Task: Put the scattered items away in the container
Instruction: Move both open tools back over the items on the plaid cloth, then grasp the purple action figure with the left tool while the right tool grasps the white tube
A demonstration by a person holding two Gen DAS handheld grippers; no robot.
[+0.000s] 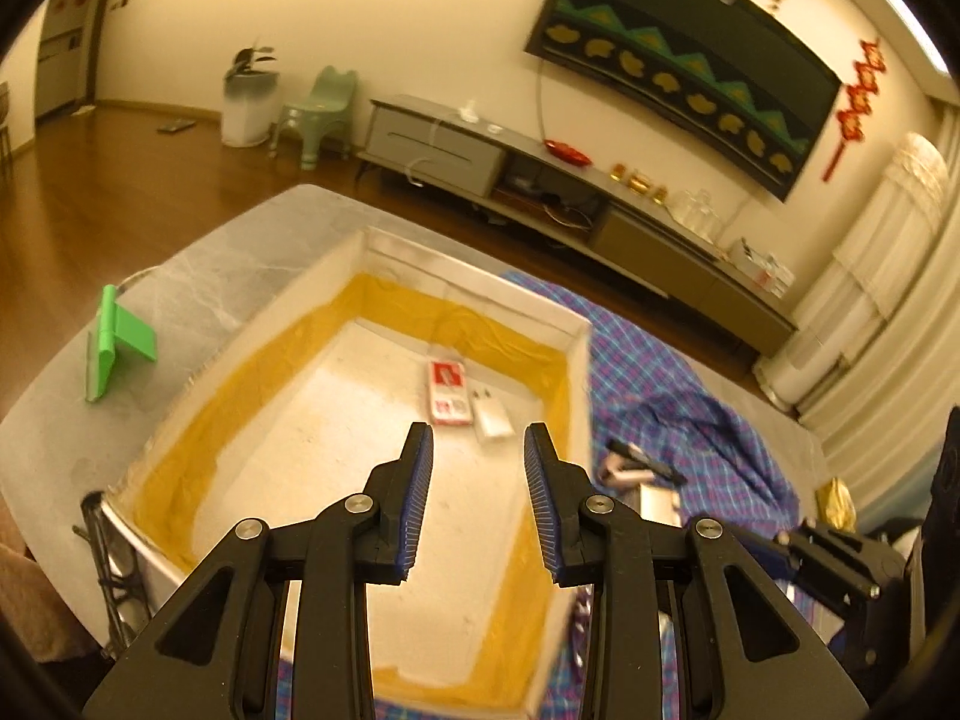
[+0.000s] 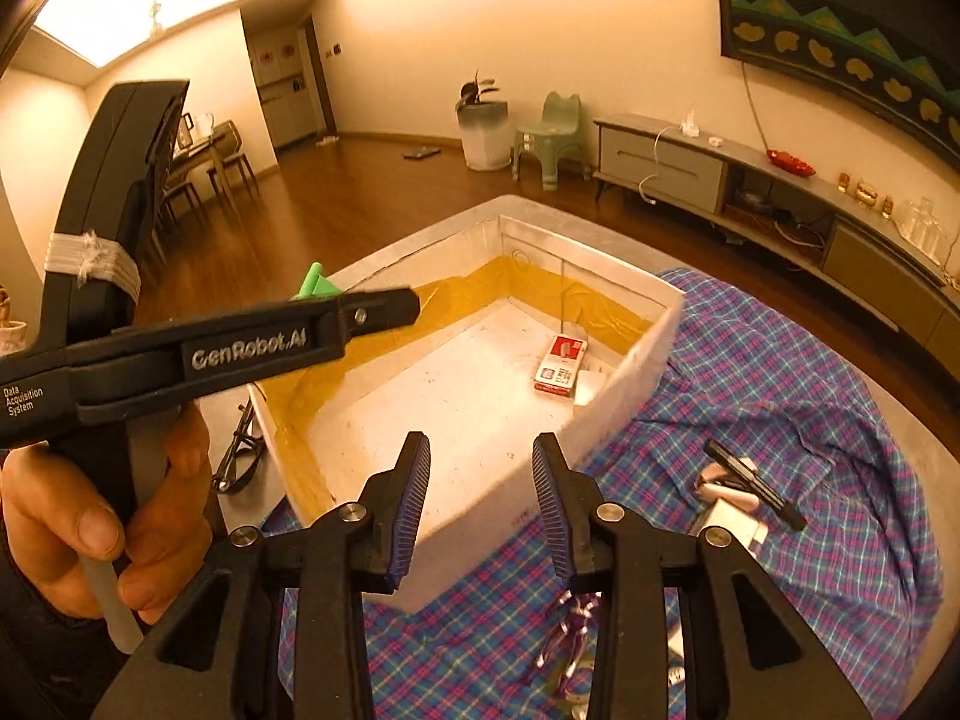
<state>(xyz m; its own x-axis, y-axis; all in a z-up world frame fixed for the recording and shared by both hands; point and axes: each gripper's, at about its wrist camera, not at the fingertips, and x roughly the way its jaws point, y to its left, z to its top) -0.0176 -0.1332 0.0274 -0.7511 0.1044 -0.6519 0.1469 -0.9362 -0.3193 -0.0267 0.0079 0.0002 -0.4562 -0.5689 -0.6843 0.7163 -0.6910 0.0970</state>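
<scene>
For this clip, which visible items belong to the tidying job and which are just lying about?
Job:
white foam box
red-and-white packet and white charger, already inside
black pen, white card, purple ribbon on the plaid cloth

Lying about:
green stand
eyeglasses

A grey table is seen bearing a white foam box, plaid cloth, green stand and eyeglasses.

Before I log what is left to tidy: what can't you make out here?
- White adapter in the foam box: right wrist view, half hidden by the box wall.
- Pile by the black pen on the plaid cloth: blurred in left wrist view.
- Purple ribbon: partly behind the right gripper.
</scene>
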